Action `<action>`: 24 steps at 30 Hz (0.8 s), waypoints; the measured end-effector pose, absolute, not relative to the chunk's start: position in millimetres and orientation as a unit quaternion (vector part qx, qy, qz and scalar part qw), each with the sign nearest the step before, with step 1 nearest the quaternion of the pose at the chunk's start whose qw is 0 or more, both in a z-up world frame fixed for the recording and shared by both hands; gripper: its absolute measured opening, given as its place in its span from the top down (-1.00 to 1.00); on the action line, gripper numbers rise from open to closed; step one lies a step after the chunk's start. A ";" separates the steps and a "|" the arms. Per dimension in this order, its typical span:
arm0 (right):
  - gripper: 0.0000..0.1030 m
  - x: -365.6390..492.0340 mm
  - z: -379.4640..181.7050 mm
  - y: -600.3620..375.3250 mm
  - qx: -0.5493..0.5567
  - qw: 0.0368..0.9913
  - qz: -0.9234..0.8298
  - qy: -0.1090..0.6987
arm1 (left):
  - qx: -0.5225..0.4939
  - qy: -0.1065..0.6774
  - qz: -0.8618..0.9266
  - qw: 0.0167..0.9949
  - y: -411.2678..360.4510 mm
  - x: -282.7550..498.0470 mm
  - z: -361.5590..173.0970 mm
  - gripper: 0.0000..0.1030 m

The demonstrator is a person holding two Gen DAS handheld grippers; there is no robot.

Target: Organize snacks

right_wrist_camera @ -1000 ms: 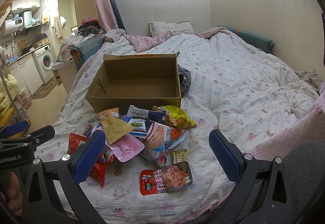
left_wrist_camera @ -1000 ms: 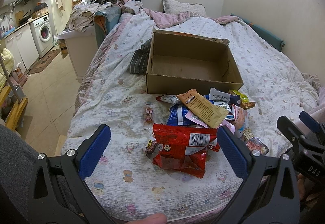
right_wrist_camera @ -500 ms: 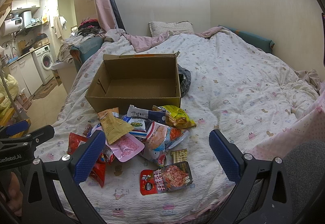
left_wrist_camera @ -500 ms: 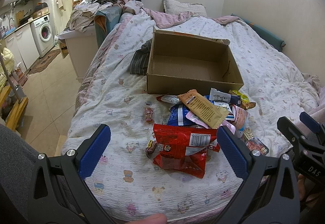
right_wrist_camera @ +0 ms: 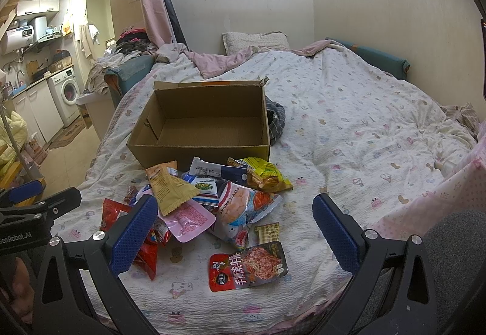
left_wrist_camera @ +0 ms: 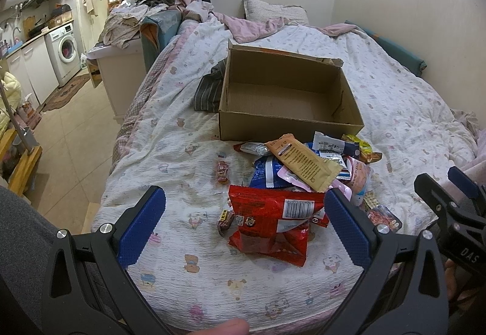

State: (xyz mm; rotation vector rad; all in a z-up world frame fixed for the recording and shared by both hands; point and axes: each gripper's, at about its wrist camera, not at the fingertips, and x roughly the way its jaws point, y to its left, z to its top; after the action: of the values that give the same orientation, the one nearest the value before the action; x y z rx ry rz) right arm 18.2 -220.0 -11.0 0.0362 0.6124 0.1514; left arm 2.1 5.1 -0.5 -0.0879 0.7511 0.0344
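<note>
Heap of crinkly foil and plastic snack packets (right_wrist_camera: 212, 198) on the cartoon-print quilted bed (right_wrist_camera: 349, 128), just in front of the open brown cardboard box (right_wrist_camera: 200, 125), whose floor is bare. Judged from this, sorting has not begun; every packet remains to be moved. Large red foil bag (left_wrist_camera: 270, 219) lies between the spread, released fingers of the left gripper (left_wrist_camera: 243, 225), untouched. Right gripper (right_wrist_camera: 226, 228), likewise spread and holding nothing, frames a dark red flat pouch (right_wrist_camera: 247, 266).
</note>
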 end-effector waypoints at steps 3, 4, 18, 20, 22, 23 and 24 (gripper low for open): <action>-1.00 18.3 -8.5 -220.2 0.018 0.951 0.074 0.301 | -0.044 0.366 0.017 0.929 5.8 1.1 0.4 -1.00; -1.00 18.4 -8.8 -220.1 0.018 0.951 0.074 0.301 | -0.044 0.366 0.017 0.929 6.5 1.2 0.4 -1.00; -1.00 35.6 -3.0 -247.9 0.076 0.935 0.078 0.338 | -0.029 0.399 0.011 0.917 10.0 15.2 -2.3 -1.00; -1.00 46.5 -1.6 -258.4 0.091 0.926 0.075 0.358 | -0.027 0.410 0.016 0.911 14.2 23.1 -2.8 -1.00; -1.00 61.3 -3.9 -266.6 0.096 0.915 0.072 0.386 | -0.024 0.446 0.018 0.895 22.6 39.0 -9.2 -1.00; -1.00 68.9 -6.5 -269.9 0.093 0.911 0.069 0.397 | -0.010 0.468 0.022 0.883 25.1 48.1 -15.3 -1.00; -1.00 75.5 -9.8 -273.3 0.088 0.909 0.064 0.403 | 0.007 0.494 0.028 0.869 28.6 58.4 -23.9 -1.00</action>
State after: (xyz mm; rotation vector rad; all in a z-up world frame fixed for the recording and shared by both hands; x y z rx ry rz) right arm 75.5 -273.3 -9.8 0.1811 0.8318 0.1328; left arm 58.4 28.6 -23.9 0.0142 1.0327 0.0589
